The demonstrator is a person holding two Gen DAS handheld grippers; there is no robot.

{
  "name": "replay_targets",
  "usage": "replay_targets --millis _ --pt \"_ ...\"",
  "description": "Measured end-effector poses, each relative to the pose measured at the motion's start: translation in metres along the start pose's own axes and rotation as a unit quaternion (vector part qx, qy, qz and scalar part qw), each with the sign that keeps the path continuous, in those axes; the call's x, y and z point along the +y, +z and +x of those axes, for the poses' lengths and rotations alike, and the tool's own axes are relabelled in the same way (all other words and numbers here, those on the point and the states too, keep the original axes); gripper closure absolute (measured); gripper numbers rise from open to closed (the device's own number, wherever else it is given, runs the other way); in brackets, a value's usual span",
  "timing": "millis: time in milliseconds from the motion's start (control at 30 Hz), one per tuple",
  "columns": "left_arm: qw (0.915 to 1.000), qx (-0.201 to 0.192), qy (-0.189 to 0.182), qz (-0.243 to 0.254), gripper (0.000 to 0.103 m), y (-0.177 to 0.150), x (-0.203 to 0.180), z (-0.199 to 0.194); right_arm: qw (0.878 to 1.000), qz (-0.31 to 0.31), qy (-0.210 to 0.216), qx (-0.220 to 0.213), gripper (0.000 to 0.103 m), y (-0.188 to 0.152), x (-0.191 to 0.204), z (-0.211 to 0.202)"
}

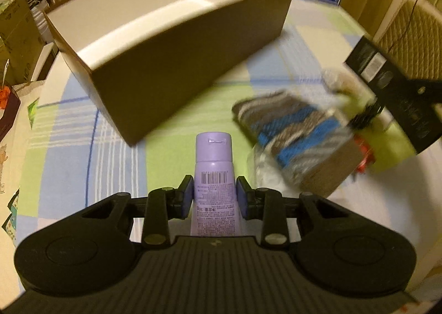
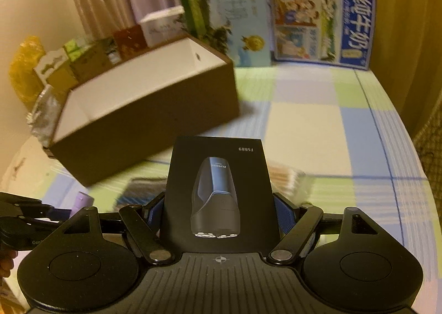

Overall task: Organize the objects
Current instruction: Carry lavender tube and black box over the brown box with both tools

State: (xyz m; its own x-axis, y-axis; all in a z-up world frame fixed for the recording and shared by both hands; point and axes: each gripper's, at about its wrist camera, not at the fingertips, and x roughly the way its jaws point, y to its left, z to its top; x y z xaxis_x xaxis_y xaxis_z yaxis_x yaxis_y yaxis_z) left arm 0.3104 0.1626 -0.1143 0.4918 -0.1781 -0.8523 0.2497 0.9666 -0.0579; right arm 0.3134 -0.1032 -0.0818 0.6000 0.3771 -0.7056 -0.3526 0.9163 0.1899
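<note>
**Brown box waits while both tongs carry a load**

Brown box (image 1: 154, 76), open-topped with a white lining, sits on the checked tabletop (image 2: 304, 126) ahead of both tools, and its inside looks bare in both views. Your left tongs (image 1: 214, 198) are clenched on a lilac tube (image 1: 213, 173), cap pointing forward, held above the cloth just short of the box's near corner. Your right tongs (image 2: 221, 211) are clamped on the sides of a black shaver carton (image 2: 218, 189), lifted clear of the tabletop.

The step in hand looks like carrying both items to the box. Bring each one over the rim before you lower it, and let go only once it is down near the white floor. Stagger the two drops so the tools do not meet over the opening; the carton is broad, so lay it flat along one wall and leave room for the tube.

Only the left view shows a striped fabric bundle (image 1: 292, 137), blurred, lying on the tabletop to the right of the tube. Only the right view shows the printed face of the carton and the standing milk carton panel (image 2: 323, 26) at the far edge.
</note>
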Motion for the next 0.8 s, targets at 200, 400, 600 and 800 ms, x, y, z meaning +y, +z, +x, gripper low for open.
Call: replay_targets --millis 200,400,600,800 --pt "0.9986 -0.048 -0.010 -0.021 0.075 0.026 0.001 -0.038 0.999 -0.025 0.038 -0.012 0.028 0.026 0.018 0.004" --pt "0.9956 -0.085 -0.016 -0.037 0.075 0.072 0.007 -0.062 0.995 -0.054 0.072 -0.033 0.028 0.065 0.042 0.016" --pt "0.9910 -0.122 0.002 -0.055 0.075 0.122 0.025 -0.067 0.990 -0.079 0.096 -0.059 0.028 0.107 0.065 0.039" --pt "0.9866 -0.135 0.018 -0.090 0.075 0.167 0.050 -0.053 0.989 -0.094 0.101 -0.055 0.028 0.144 0.080 0.085"
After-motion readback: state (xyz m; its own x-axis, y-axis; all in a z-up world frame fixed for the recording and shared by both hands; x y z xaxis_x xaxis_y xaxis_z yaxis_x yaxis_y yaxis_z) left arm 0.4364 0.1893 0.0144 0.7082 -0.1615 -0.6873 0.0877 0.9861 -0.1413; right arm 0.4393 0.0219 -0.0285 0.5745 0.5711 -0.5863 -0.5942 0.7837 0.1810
